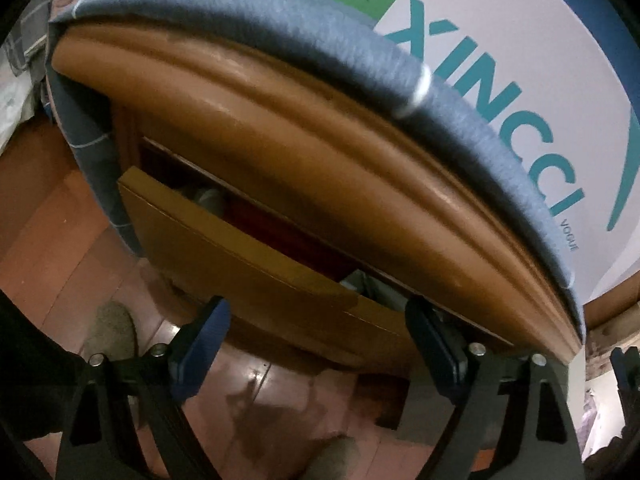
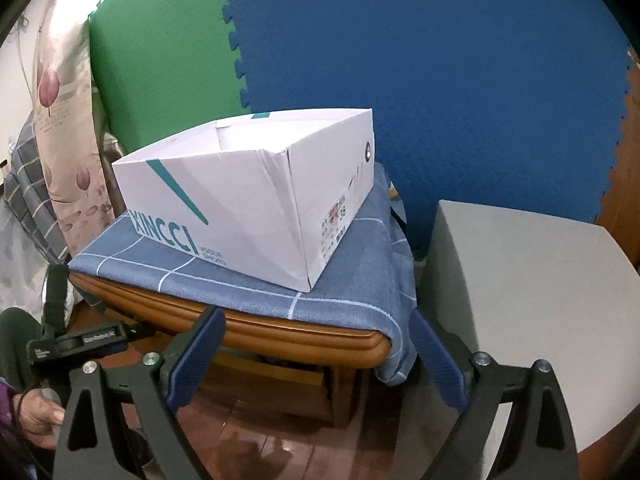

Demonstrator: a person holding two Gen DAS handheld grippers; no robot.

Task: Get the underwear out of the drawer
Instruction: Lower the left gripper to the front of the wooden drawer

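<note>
The wooden nightstand's drawer (image 1: 224, 256) stands partly pulled out under the moulded top edge (image 1: 320, 152). In the dark gap behind its front I glimpse pale grey fabric (image 1: 208, 200); I cannot tell what it is. My left gripper (image 1: 316, 308) is open, just in front of the drawer front, nothing between its blue pads. In the right wrist view the same drawer (image 2: 280, 380) shows below the top. My right gripper (image 2: 316, 320) hangs open in front of the nightstand's edge, holding nothing.
A white XINCCI shoe box (image 2: 248, 192) sits on a blue checked cloth (image 2: 340, 280) draped over the nightstand. A grey stool (image 2: 540, 300) stands close on the right. Foam mats (image 2: 440, 60) line the wall. A grey slipper (image 1: 112, 332) lies on the reddish floor. A hand (image 2: 36, 412) shows lower left.
</note>
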